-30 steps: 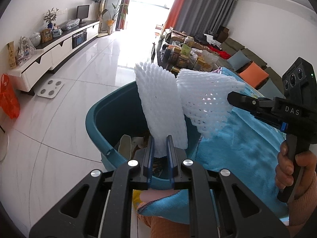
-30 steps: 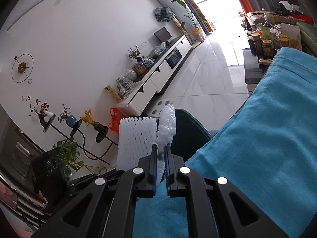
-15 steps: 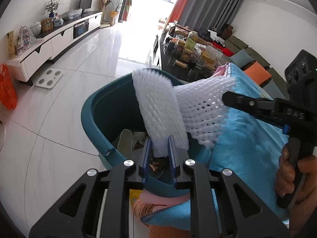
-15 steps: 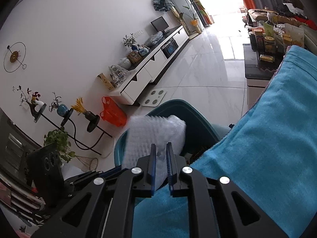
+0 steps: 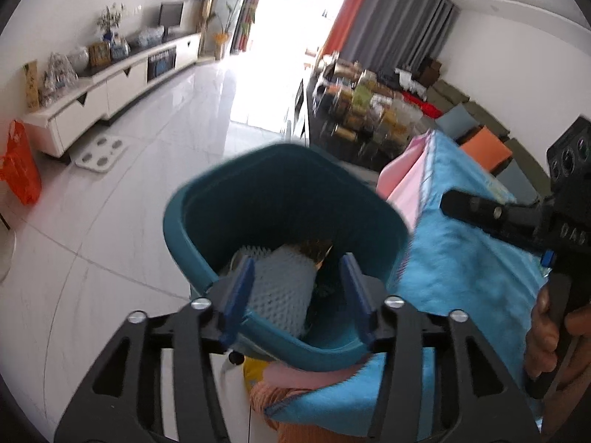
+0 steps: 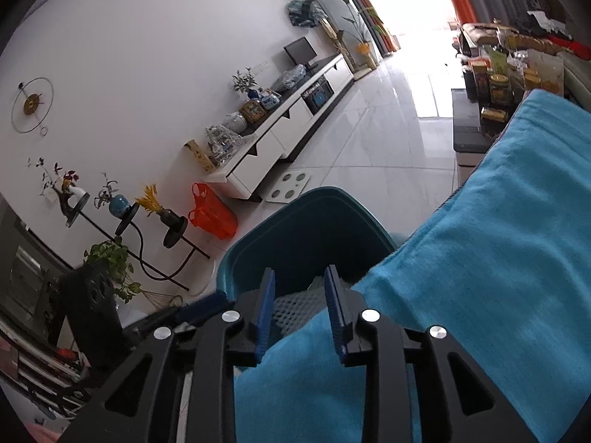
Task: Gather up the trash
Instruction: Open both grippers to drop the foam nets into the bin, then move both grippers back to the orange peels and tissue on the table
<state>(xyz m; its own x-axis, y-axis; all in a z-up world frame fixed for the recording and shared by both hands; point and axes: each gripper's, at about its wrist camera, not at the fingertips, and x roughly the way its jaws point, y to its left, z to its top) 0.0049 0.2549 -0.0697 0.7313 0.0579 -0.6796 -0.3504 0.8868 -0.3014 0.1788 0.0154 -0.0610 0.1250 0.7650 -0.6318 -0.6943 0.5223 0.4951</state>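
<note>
A teal trash bin (image 5: pixel 221 203) stands on the floor beside a surface draped in a blue cloth (image 5: pixel 461 269). A white foam net (image 5: pixel 280 288) lies inside the bin among other trash. My left gripper (image 5: pixel 297 291) is open and empty over the bin's near rim. My right gripper (image 6: pixel 300 306) is open and empty above the cloth's edge (image 6: pixel 480 258), with foam netting (image 6: pixel 299 304) in the bin (image 6: pixel 295 229) below it. The right gripper also shows in the left wrist view (image 5: pixel 454 203).
A white TV cabinet (image 5: pixel 110 88) runs along the left wall, with an orange bag (image 5: pixel 20 162) and a white scale (image 5: pixel 101 149) on the tiled floor. A dark table full of jars (image 5: pixel 369 118) stands beyond the bin. Plant stands (image 6: pixel 122 214) line the wall.
Both grippers have opened and let go of their white foam nets, which dropped into the teal bin. Both grippers now sit lower, near the bin's rim.
</note>
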